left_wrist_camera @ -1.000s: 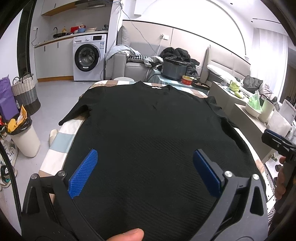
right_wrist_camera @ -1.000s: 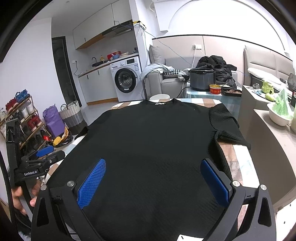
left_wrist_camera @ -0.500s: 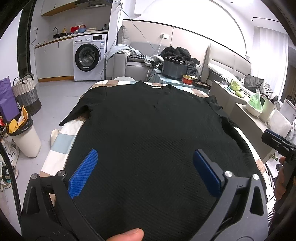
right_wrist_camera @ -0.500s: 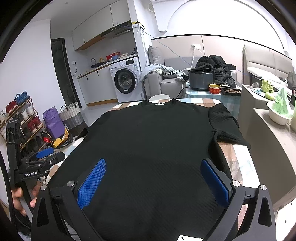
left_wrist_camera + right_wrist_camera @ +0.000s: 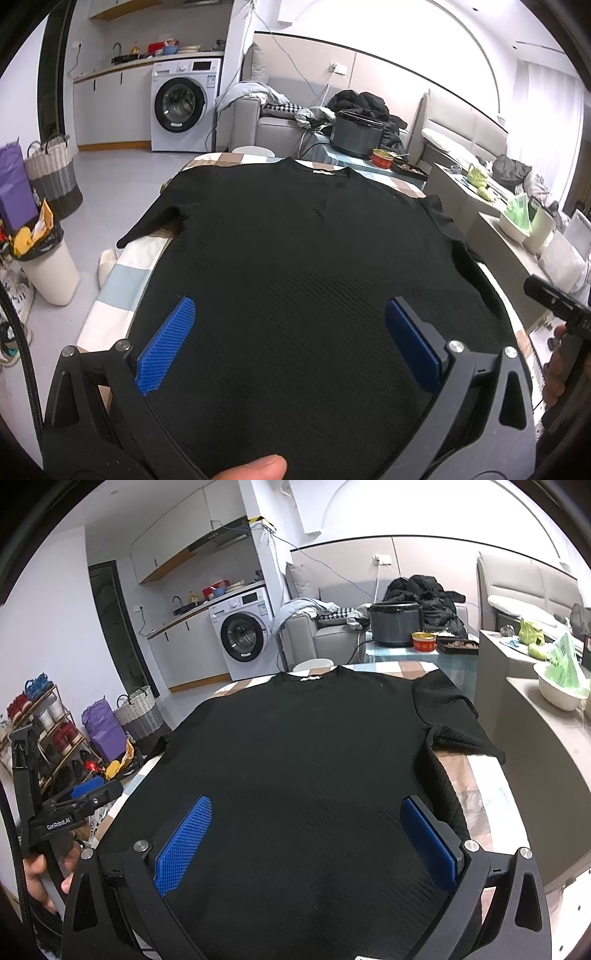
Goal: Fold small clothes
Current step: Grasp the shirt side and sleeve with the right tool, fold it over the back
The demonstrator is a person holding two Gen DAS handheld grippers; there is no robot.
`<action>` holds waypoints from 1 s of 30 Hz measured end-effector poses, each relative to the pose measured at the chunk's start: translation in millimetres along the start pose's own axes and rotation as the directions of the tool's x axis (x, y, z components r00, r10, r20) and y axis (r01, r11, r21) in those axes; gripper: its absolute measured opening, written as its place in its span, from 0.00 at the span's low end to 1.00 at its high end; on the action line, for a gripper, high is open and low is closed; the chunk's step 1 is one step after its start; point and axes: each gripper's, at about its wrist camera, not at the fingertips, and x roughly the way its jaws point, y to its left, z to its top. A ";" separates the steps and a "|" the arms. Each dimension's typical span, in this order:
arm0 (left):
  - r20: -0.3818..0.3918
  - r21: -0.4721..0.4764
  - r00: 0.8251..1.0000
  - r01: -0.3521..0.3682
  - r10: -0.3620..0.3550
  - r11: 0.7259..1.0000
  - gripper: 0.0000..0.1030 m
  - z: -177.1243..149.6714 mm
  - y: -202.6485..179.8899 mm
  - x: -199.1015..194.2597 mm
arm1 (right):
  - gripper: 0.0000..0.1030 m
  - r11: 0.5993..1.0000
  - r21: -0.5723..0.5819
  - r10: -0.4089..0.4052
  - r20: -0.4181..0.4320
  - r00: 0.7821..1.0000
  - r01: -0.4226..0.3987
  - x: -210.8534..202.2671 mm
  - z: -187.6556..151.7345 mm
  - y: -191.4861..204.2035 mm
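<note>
A black knitted sweater (image 5: 303, 258) lies flat on a table with a checked cloth (image 5: 122, 266), collar at the far end; it also fills the middle of the right wrist view, sweater (image 5: 303, 760). Its left sleeve (image 5: 147, 225) hangs over the table's left edge, and the right sleeve (image 5: 454, 716) lies folded across the far right corner. My left gripper (image 5: 290, 338) hovers open above the sweater's near hem, blue pads wide apart. My right gripper (image 5: 306, 830) is open too, above the hem's right part. Neither holds anything.
A white stool (image 5: 253, 150) stands past the table's far end. A bin (image 5: 46, 266) and baskets (image 5: 55, 173) sit on the floor to the left. A low counter with bowls (image 5: 557, 690) runs along the right. A cooker (image 5: 395, 622) stands on a side table behind.
Both grippers have drifted slightly; the sweater lies as before and both stay open.
</note>
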 end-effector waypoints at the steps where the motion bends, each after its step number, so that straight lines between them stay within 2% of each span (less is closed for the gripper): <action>1: -0.003 -0.011 1.000 0.002 -0.002 1.000 0.99 2.4 3.1 1.4 | 1.00 1.000 0.007 -0.003 0.001 1.000 0.003 1.5 0.8 -1.6; 8: -0.020 -0.074 1.000 -0.011 0.010 0.997 0.99 23.8 36.3 17.0 | 1.00 0.993 0.118 0.000 -0.013 1.000 0.002 9.6 13.3 -25.9; 12: 0.000 -0.131 1.000 -0.002 0.002 0.991 0.99 41.5 59.4 18.2 | 1.00 0.988 0.157 0.005 0.007 1.000 -0.006 0.1 29.3 -35.0; 17: 0.004 -0.164 0.999 -0.052 0.053 0.985 0.99 63.5 81.5 36.1 | 1.00 0.985 0.172 0.016 0.052 0.999 -0.024 -10.1 59.2 -42.2; 20: -0.023 -0.225 0.998 -0.067 0.063 0.972 0.99 71.4 98.8 56.3 | 1.00 0.979 0.204 -0.035 0.045 0.998 0.025 -0.3 72.1 -54.2; 25: -0.052 -0.328 0.997 -0.075 0.061 0.942 0.99 80.4 131.2 90.3 | 1.00 0.942 0.329 -0.070 -0.011 0.997 0.070 31.5 78.5 -96.1; 27: -0.063 -0.360 0.996 -0.078 0.059 0.930 0.99 83.3 143.9 104.6 | 0.98 0.909 0.411 -0.058 -0.037 0.998 0.068 43.9 76.1 -117.5; 29: -0.067 -0.375 0.996 -0.081 0.060 0.923 0.99 86.1 153.8 116.7 | 0.91 0.873 0.483 -0.043 -0.047 0.998 0.060 56.0 75.4 -139.6; 30: -0.073 -0.381 0.995 -0.092 0.070 0.920 0.99 87.4 158.7 122.6 | 0.90 0.846 0.529 -0.050 -0.059 0.997 0.073 62.0 74.6 -152.3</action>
